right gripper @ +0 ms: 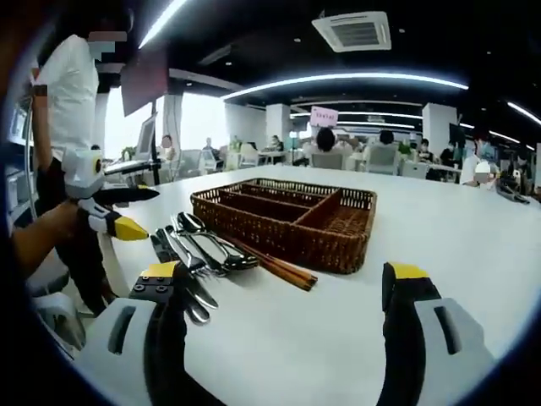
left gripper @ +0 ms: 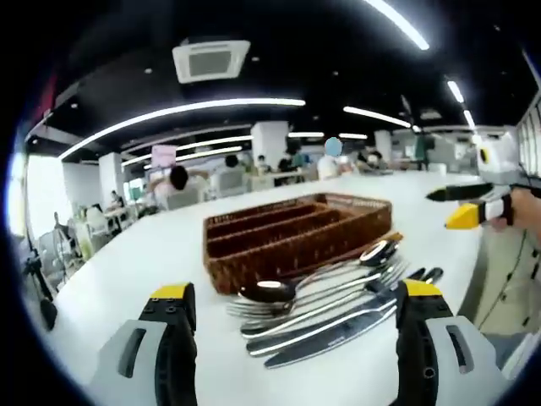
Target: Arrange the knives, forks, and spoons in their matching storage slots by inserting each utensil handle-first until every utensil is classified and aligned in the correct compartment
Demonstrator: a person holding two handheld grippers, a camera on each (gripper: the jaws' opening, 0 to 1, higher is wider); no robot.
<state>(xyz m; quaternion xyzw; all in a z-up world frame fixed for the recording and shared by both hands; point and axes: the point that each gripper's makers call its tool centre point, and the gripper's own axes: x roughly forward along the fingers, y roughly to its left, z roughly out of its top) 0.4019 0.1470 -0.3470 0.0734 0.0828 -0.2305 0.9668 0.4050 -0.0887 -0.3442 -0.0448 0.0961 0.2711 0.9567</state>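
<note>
Wicker organizer (left gripper: 296, 233) sits mid-table, all slots bare; cutlery pile (left gripper: 330, 304) lies just beside it, untouched. Left gripper (left gripper: 292, 317) and right gripper (right gripper: 283, 292) both hover spread wide, holding nothing. Overlapping pieces risk a double grab; chopsticks (right gripper: 275, 266) are half-buried, fork count unclear

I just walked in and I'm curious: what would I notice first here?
A brown wicker basket with divided slots sits in the middle of a big white table. Beside it lies a shiny pile of spoons, forks and knives, with brown chopsticks next to them. Both grippers hover open nearby.
</note>
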